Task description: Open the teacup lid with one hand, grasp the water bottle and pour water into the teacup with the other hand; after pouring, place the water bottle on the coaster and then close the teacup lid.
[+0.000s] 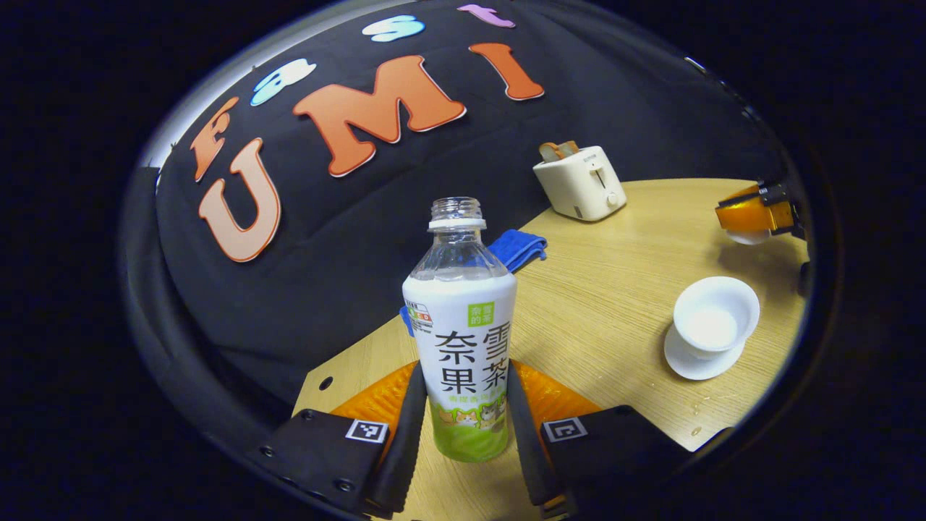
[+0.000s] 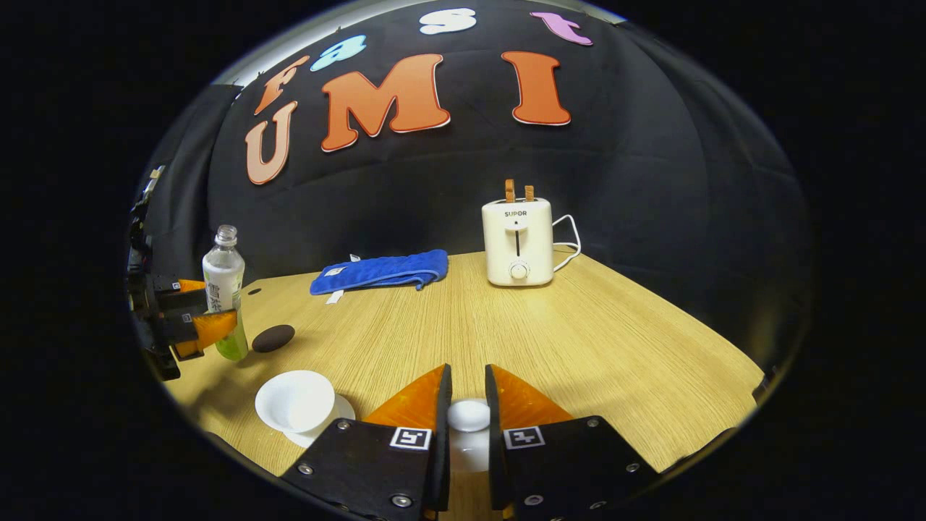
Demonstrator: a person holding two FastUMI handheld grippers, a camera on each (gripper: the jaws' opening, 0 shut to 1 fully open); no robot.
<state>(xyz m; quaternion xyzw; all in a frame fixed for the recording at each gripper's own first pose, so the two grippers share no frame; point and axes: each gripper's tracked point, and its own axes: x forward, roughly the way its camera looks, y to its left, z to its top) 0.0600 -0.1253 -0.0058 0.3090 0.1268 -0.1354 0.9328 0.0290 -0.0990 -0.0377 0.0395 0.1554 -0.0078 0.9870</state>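
Note:
My left gripper (image 1: 463,405) is shut on the uncapped water bottle (image 1: 463,340), which stands upright with a white and green label. The white teacup (image 1: 715,317) sits open on its saucer (image 1: 698,362) to the right, with liquid inside. In the right gripper view, my right gripper (image 2: 468,405) is shut on the knob of the white teacup lid (image 2: 469,416), held above the table. That view also has the teacup (image 2: 296,401) at lower left, the bottle (image 2: 223,286) in the left gripper (image 2: 202,325), and a dark round coaster (image 2: 273,337) beside the bottle.
A white toaster (image 2: 518,242) with two slices stands at the table's back. A folded blue cloth (image 2: 382,272) lies left of it. The wooden table (image 2: 593,340) stretches right of my right gripper. A few water drops (image 1: 694,420) lie near the saucer.

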